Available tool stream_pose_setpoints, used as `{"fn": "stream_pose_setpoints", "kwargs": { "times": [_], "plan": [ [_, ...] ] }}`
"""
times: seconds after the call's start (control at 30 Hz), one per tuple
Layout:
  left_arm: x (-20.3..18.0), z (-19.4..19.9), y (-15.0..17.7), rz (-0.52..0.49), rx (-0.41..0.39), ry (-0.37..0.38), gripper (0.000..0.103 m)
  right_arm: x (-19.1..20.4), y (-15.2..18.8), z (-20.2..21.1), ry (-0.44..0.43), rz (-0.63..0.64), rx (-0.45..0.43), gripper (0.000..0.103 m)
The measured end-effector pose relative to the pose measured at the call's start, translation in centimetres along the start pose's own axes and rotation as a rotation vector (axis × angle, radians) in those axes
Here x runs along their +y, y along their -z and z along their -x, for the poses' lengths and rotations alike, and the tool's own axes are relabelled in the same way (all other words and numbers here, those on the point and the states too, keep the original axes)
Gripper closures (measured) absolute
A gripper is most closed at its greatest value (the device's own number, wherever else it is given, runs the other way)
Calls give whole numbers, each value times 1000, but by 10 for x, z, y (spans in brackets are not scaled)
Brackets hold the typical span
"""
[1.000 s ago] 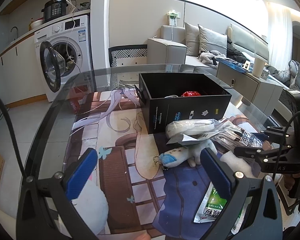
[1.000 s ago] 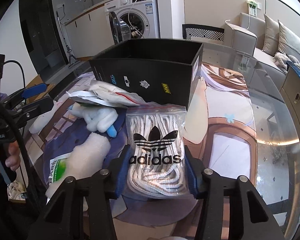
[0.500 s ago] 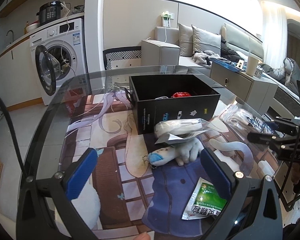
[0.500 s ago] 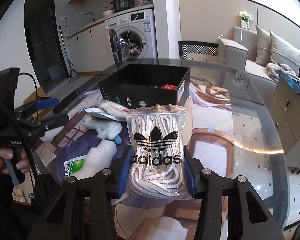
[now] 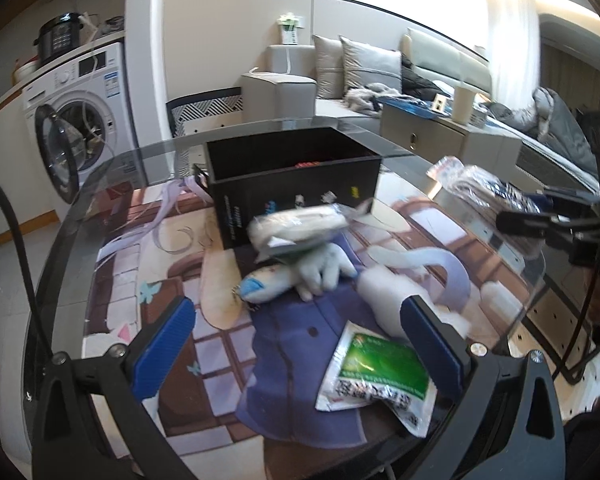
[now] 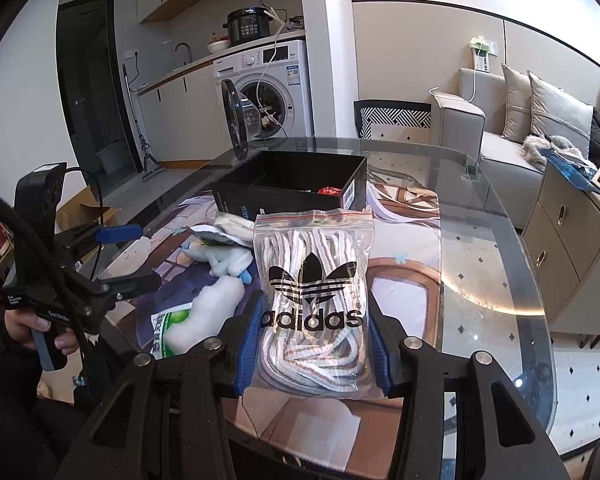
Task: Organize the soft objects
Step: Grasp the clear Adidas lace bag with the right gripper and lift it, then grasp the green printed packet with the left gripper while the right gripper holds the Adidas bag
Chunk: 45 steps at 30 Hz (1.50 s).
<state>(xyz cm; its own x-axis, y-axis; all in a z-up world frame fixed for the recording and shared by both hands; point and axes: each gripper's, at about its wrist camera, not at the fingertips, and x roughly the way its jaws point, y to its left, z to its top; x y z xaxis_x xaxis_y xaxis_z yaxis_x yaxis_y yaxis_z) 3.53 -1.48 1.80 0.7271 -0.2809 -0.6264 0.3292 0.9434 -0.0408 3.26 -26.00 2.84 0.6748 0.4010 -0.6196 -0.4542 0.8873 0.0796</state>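
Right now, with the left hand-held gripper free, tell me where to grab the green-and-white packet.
Take the green-and-white packet by its upper white edge, coming from above. It lies flat on the mat, so only a thin edge offers purchase; the left hand-held gripper already straddles it, open.

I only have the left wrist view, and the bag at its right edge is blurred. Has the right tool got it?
Observer: Yes. The right tool is shut on the bag, pads on both sides of its lower half.
Operator: What's inside?
Observer: Coiled white laces, behind a black Adidas logo.
Operator: Anything in the box?
Observer: A red item in the box, at the corner nearest the bag. The rest is too dark to tell.
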Motion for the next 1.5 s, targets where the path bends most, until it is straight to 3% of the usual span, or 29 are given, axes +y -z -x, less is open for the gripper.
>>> {"fn": "stream_pose_setpoints", "kwargs": {
  "times": [0.2, 0.6, 0.87, 1.27, 1.37, 1.5],
  "plan": [
    [-11, -4, 7, 1, 24, 48, 0, 2, 10, 5, -8, -17, 3, 56],
    [-32, -13, 23, -102, 112, 132, 0, 6, 16, -1, -23, -14, 21, 56],
    [-40, -31, 33, -156, 190, 104, 0, 5, 17, -7, -31, -11, 38, 56],
    [-24, -37, 30, -127, 199, 109, 0, 3, 18, -14, -52, -12, 40, 56],
    [-23, -37, 29, -134, 199, 118, 5, -1, 18, -17, -60, -24, 42, 56],
    [-22, -33, 26, -152, 184, 136, 27, -4, 15, -19, -55, -25, 42, 56]
  ]
}}
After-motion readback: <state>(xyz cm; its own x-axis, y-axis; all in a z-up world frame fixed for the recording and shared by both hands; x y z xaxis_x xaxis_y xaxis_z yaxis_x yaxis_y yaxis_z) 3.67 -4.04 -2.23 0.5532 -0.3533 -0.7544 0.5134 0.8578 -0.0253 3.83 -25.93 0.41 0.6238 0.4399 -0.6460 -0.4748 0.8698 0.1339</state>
